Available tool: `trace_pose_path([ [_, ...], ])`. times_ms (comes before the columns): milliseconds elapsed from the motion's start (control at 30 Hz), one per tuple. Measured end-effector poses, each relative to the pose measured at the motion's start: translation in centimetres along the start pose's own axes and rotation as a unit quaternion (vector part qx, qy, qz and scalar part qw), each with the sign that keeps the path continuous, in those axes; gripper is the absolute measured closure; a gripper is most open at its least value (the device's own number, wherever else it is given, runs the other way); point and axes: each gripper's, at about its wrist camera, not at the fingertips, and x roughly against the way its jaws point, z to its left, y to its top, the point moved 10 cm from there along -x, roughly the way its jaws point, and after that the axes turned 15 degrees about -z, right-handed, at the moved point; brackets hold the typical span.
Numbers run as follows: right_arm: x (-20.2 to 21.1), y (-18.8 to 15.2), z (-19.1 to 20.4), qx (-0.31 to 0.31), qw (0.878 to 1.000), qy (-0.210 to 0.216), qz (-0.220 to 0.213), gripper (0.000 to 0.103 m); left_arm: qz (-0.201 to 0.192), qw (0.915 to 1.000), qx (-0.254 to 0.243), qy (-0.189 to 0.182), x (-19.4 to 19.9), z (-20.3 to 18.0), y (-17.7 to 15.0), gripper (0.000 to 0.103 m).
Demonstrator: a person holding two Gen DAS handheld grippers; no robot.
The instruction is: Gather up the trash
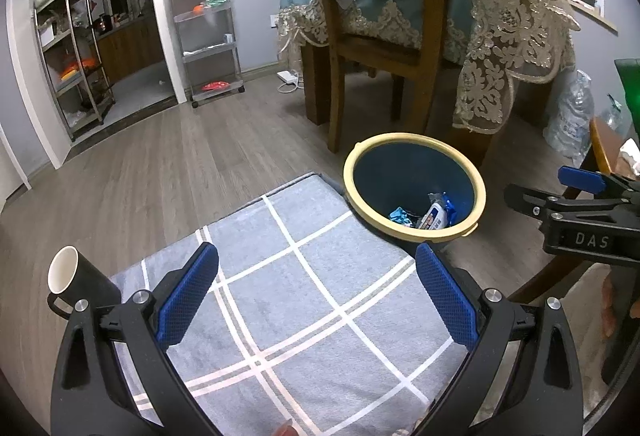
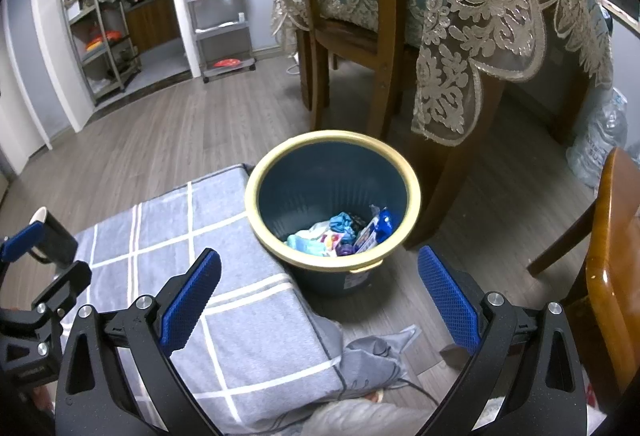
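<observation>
My left tongs (image 1: 316, 296) are spread wide with nothing between the blue pads, hanging over the grey checked blanket (image 1: 296, 276) that covers a padded surface in front of me. My right tongs (image 2: 320, 300) are just as wide open and equally empty, poised over the blanket's corner and the wooden floor (image 2: 160, 132) beside it.

The trash bin (image 2: 414, 192), dark blue with a pale yellow rim, stands on the floor right against the blanket's edge, ahead of both tongs. In the right wrist view I look down into it: crumpled wrappers (image 2: 340, 236) in blue, white and purple lie at the bottom. In the left wrist view the same bin (image 1: 352, 192) sits ahead and to the right, with wrappers (image 1: 428, 214) showing inside.

A black mug (image 1: 80, 280) with a white interior lies tipped on the blanket to the left of my left tongs, its mouth facing the camera. In the right wrist view part of the mug (image 2: 52, 240) shows behind the left tongs' blue tip.

Beyond the bin stands a wooden chair (image 2: 352, 36) pushed against a bench draped in a teal cloth with lace trim (image 2: 472, 36). A second wooden chair (image 2: 612, 256) stands at my far right. Rumpled grey cloth (image 2: 376, 356) lies on the floor below the blanket's corner. Two metal shelf racks (image 1: 208, 32) stand along the far wall.
</observation>
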Motion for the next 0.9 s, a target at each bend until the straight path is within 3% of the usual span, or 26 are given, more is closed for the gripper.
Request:
trace_pose_path([
  [500, -0.2, 0.0, -0.1, 0.001, 1.000, 0.000, 0.001, 0.005, 0.010, 0.9996, -0.015, 0.021, -0.5, -0.3, -0.3, 0.006],
  [733, -0.1, 0.0, -0.1, 0.000, 1.000, 0.000, 0.001, 0.005, 0.013, 0.9993, -0.032, -0.011, -0.3, -1.8, -0.5, 0.006],
  [900, -0.2, -0.1, -0.1, -0.001, 1.000, -0.001, 0.000, 0.005, 0.019, 0.9991, -0.036, -0.012, -0.5, -1.8, -0.8, 0.006],
])
